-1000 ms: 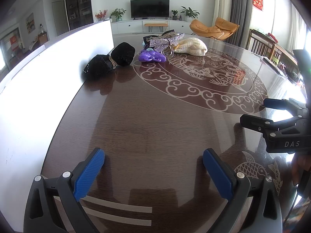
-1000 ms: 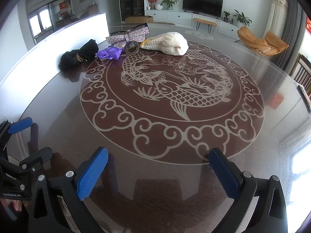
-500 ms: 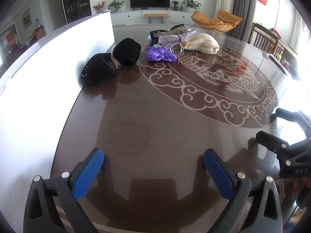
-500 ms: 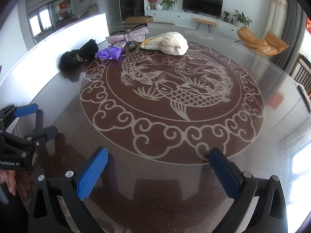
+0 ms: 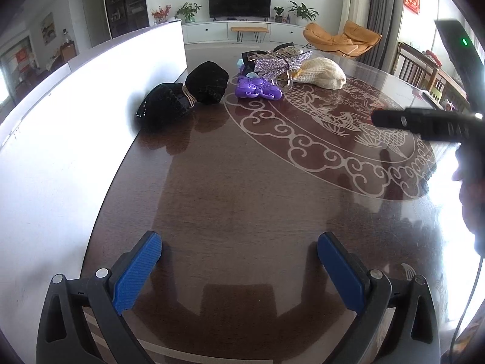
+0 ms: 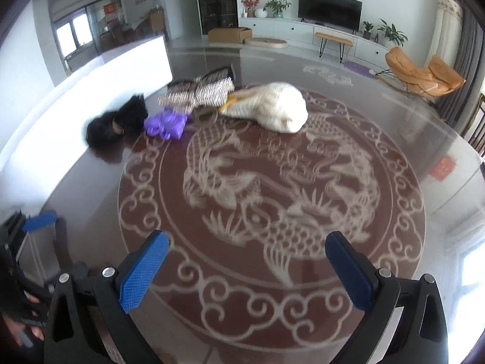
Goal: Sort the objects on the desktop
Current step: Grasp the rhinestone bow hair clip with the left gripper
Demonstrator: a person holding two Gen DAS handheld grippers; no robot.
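Both grippers moved fwd toward black pouch (image 5: 185, 97), left gripper (image 5: 239, 270) & right gripper (image 6: 247, 268) jaws apart, empty

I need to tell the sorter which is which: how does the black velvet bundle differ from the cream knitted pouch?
The black velvet bundle is dark, cinched in the middle by a tan band, and lies against the white panel. The cream knitted pouch is pale, one rounded lump, and lies farther right. Both are soft and rest on the wooden table.
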